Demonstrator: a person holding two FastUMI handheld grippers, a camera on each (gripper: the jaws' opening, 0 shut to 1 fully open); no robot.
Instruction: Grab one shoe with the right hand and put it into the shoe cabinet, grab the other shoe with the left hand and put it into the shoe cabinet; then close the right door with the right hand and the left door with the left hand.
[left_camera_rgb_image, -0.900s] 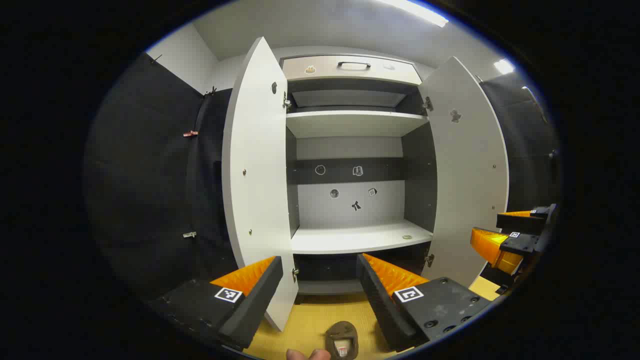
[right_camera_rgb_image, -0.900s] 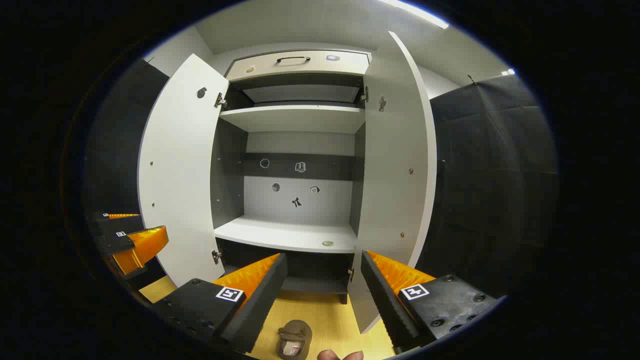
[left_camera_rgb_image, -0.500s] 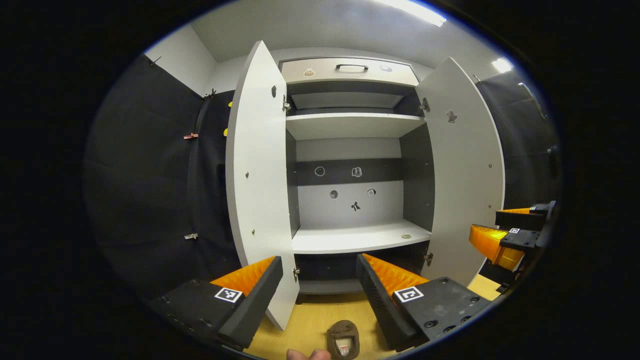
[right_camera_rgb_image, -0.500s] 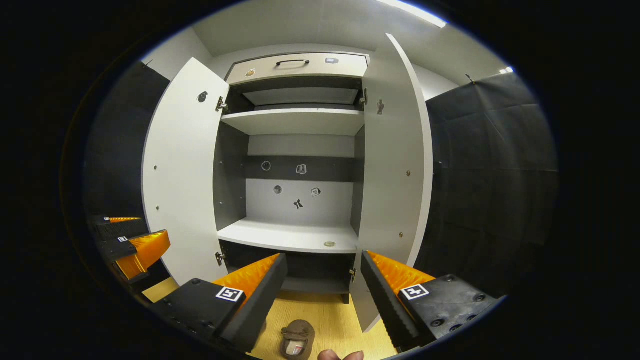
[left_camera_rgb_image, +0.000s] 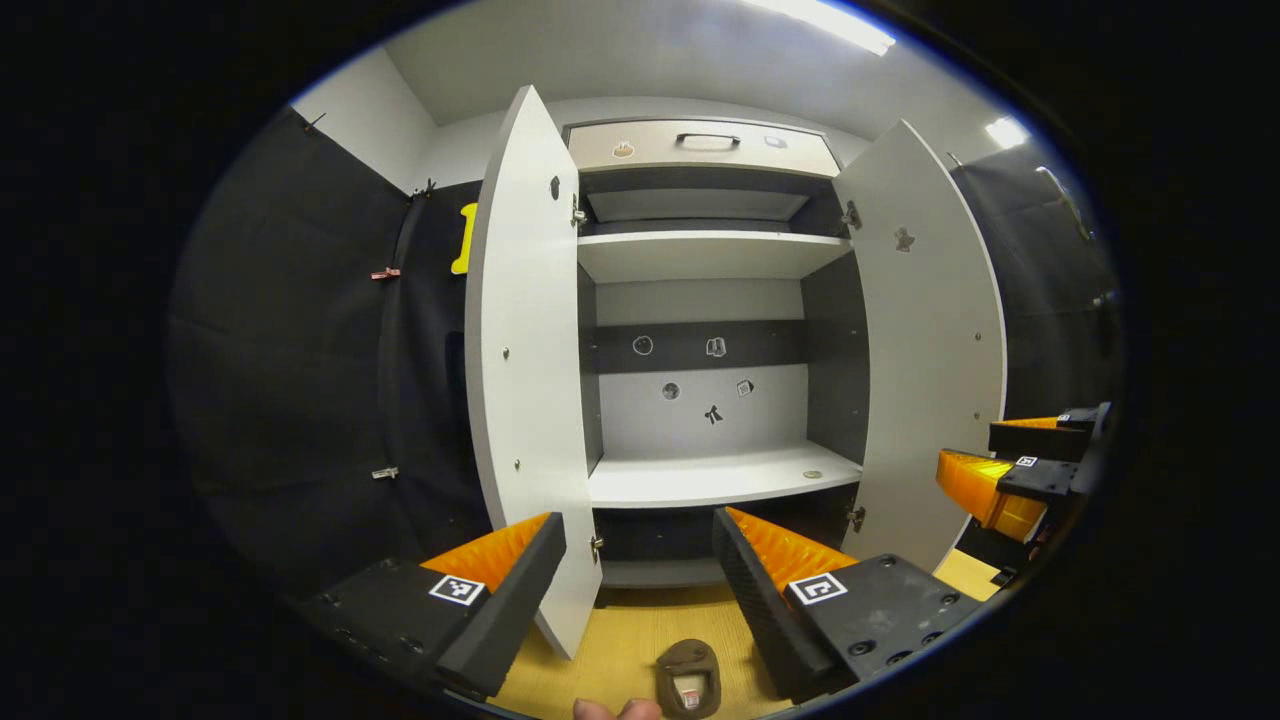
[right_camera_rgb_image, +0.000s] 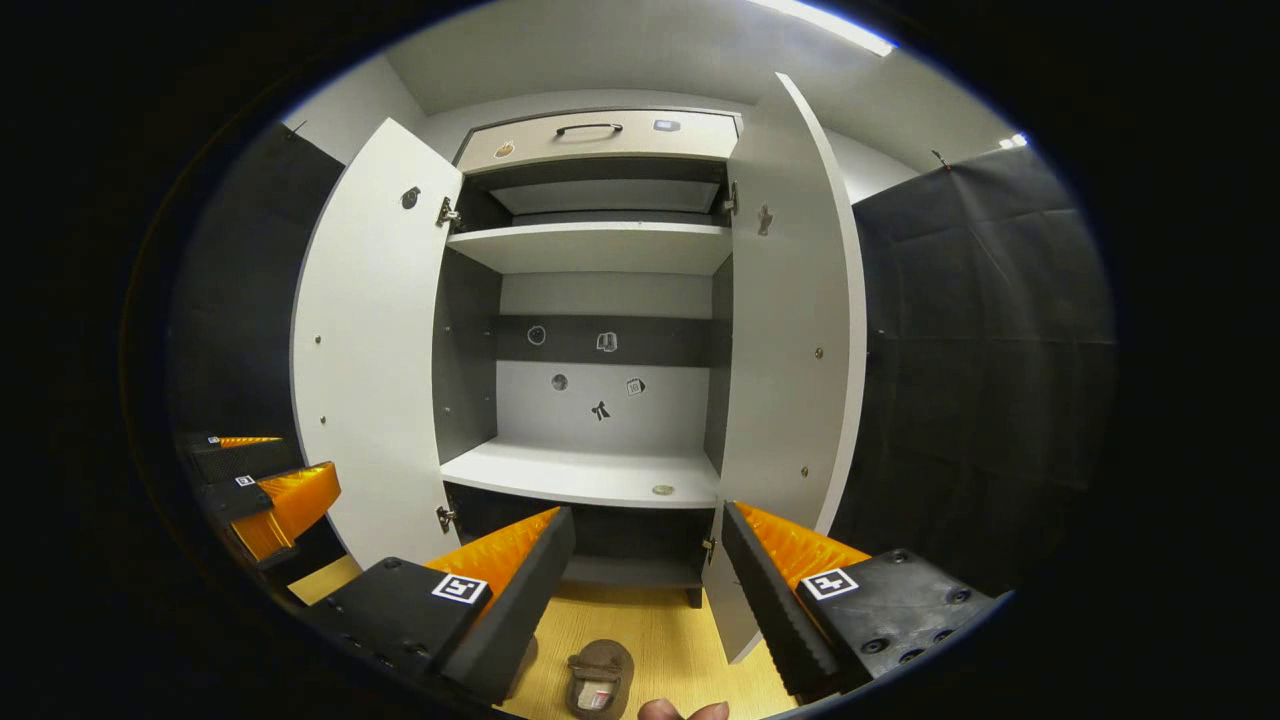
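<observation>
The white shoe cabinet (left_camera_rgb_image: 712, 478) (right_camera_rgb_image: 590, 478) stands ahead with its left door (left_camera_rgb_image: 525, 370) (right_camera_rgb_image: 370, 350) and right door (left_camera_rgb_image: 930, 340) (right_camera_rgb_image: 790, 340) swung open and bare shelves inside. A brown shoe (left_camera_rgb_image: 688, 680) (right_camera_rgb_image: 598, 680) lies on the yellow floor in front of it, at the bottom edge of both views. My left gripper (left_camera_rgb_image: 636, 575) is open, held above the shoe, with nothing between its fingers. My right gripper (right_camera_rgb_image: 648, 575) is open too, above and slightly right of the shoe. Each gripper shows at the other view's side: the right gripper (left_camera_rgb_image: 1015, 470) and the left gripper (right_camera_rgb_image: 262, 480).
A drawer with a handle (left_camera_rgb_image: 705, 140) tops the cabinet. Small stickers dot its back panel (left_camera_rgb_image: 700, 400). Black cloth walls (left_camera_rgb_image: 300, 380) (right_camera_rgb_image: 980, 360) stand on either side. A fingertip (left_camera_rgb_image: 615, 710) (right_camera_rgb_image: 680, 711) peeks in at the bottom edge.
Both views have drawn slightly back and tilted down: the cabinet sits a little lower and farther, and slightly more of the shoe shows. Both grippers stay open.
</observation>
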